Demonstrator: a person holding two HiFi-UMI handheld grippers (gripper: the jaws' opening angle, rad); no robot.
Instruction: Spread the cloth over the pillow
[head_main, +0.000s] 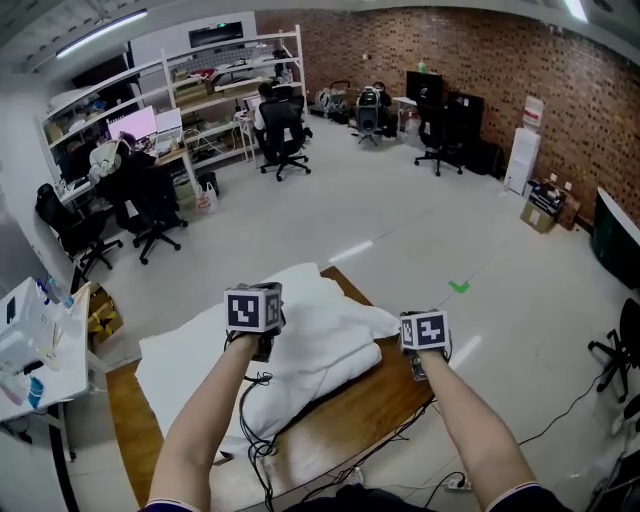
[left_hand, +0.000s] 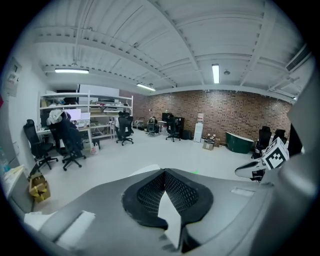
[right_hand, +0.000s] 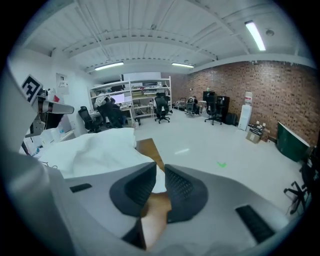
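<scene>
Layout as seen in the head view. The table (head_main: 350, 425) lies at 6 o'clock, with the pillow (head_main: 320, 372) on it and the cloth (head_main: 335, 325) on the pillow's 1 o'clock end. The left gripper (left_hand: 164, 176) is over the pillow's middle; the right gripper (right_hand: 159, 175) is at the pillow's 3 o'clock, above the table's edge. Shelving (head_main: 215, 80) stands at 11 o'clock, an office chair (head_main: 150, 205) before it at 10 o'clock, the brick wall (head_main: 480, 60) at 1 o'clock, and a cardboard box (head_main: 540, 212) at its foot.
</scene>
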